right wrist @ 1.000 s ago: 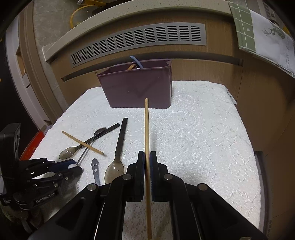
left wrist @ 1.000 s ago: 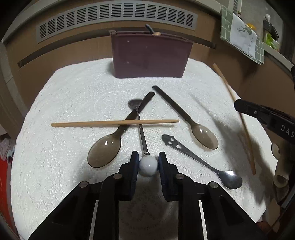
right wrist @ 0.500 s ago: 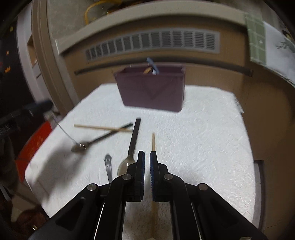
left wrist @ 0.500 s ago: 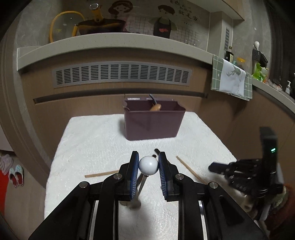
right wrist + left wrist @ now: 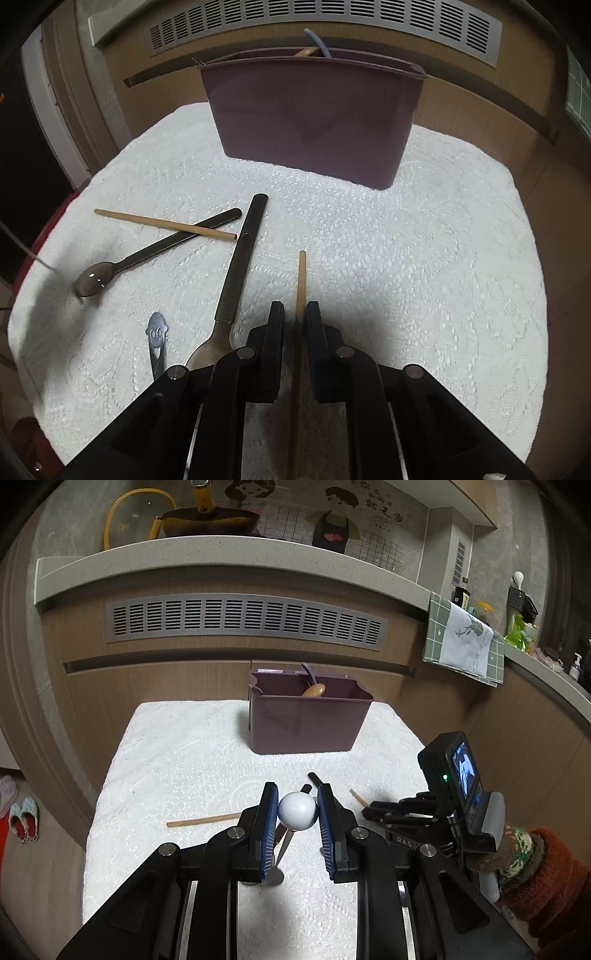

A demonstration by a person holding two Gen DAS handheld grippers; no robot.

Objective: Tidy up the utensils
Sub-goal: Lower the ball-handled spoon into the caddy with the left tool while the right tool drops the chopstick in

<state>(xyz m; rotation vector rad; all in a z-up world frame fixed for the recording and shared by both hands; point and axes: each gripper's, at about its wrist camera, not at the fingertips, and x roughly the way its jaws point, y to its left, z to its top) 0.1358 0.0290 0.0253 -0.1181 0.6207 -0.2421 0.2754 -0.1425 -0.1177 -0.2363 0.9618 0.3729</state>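
My left gripper (image 5: 296, 808) is shut on the white ball end (image 5: 296, 811) of a thin metal spoon, held up off the white cloth (image 5: 184, 760); its stem hangs down below the jaws. My right gripper (image 5: 295, 314) has its jaws narrowly apart around a wooden chopstick (image 5: 301, 280) that lies on the cloth (image 5: 424, 258); contact is unclear. The maroon utensil bin (image 5: 308, 720) stands at the back and holds a wooden spoon (image 5: 313, 690); it also shows in the right wrist view (image 5: 314, 110). A second chopstick (image 5: 164, 223), two dark spoons (image 5: 236, 266) and a smiley-handled spoon (image 5: 157, 339) lie on the cloth.
A wooden cabinet wall with a vent grille (image 5: 243, 620) rises behind the table. The right gripper's body and the person's sleeve (image 5: 535, 878) sit at the table's right side in the left wrist view. The cloth edge drops off on the left (image 5: 96, 812).
My left gripper has lifted the ball-ended spoon off the cloth and tilted up. My right gripper has lowered and moved forward; its jaws have parted slightly around the chopstick.
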